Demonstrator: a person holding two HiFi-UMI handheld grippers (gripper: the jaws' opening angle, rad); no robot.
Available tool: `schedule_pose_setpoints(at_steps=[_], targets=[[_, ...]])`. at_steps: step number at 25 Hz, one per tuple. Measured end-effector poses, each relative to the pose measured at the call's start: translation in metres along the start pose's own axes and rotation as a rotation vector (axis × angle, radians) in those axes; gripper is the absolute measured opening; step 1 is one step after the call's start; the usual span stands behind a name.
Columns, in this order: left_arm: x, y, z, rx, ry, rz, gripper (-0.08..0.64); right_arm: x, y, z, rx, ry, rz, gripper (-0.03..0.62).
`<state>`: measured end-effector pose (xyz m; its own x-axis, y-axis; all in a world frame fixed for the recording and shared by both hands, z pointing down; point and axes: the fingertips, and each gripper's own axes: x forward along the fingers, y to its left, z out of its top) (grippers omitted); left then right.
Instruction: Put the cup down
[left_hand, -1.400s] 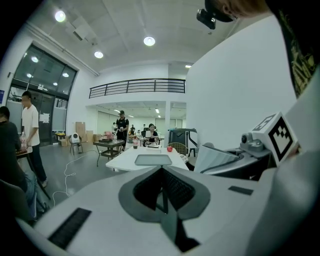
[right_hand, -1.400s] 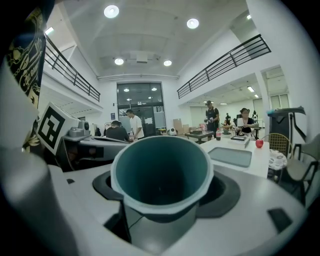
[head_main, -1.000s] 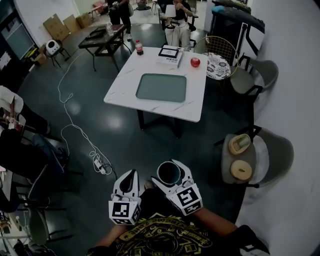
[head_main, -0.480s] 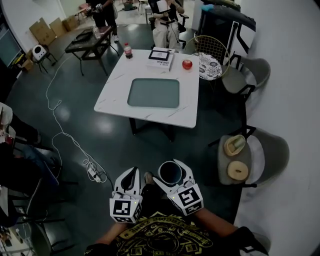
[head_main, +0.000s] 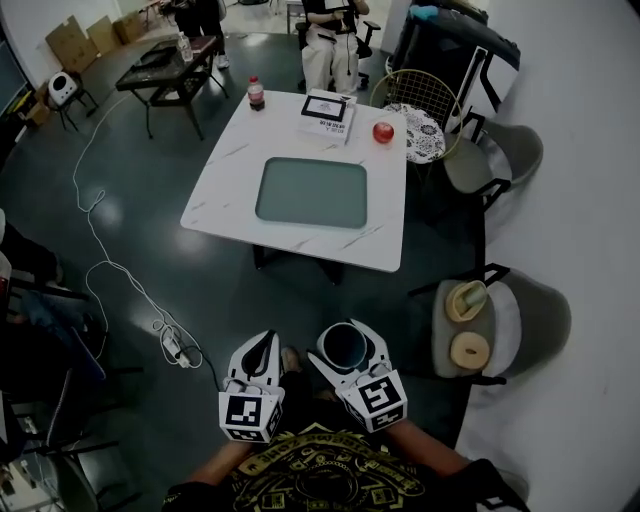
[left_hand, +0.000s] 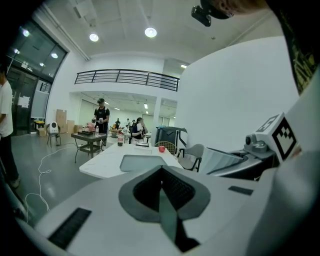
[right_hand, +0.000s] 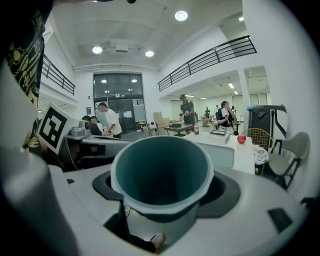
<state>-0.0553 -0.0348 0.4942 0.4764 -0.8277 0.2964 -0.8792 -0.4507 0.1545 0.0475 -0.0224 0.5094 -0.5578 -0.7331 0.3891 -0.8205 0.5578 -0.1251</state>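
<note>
Head view — table (head_main: 228, 195) seemingly nearer; right gripper (head_main: 347, 338) grips cup (head_main: 342, 347).

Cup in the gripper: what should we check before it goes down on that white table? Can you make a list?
1. Grip: ok, the right gripper has a jaw on each side of the cup.
2. Upright: ok, the cup's opening faces up.
3. Empty: ok, nothing shows inside the cup.
4. Other hand clear: ok, the left gripper is shut, empty and beside the cup.
5. Free spot: ok, the table has bare white top around the tray.
6. Close enough: not ok, open floor lies between the cup and the table.
</note>
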Motion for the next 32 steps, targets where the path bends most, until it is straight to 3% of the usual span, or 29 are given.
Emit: schedule_pose_setpoints(at_steps=[13,18,32], targets=[[0.045,0.054,0.034,-0.031,-0.046,-0.085,0.009,0.056,-0.010,0.040,-0.025,0.026,-0.074,0.380],[0.055,0.069,0.045,-0.010,-0.066,-0.111,0.009,0.071,-0.010,0.053,-0.028,0.012,-0.109,0.380],[0.058,0.109,0.058,-0.035,-0.091,-0.107,0.009,0.101,-0.005,0.082,-0.062,0.003,-0.128,0.380]])
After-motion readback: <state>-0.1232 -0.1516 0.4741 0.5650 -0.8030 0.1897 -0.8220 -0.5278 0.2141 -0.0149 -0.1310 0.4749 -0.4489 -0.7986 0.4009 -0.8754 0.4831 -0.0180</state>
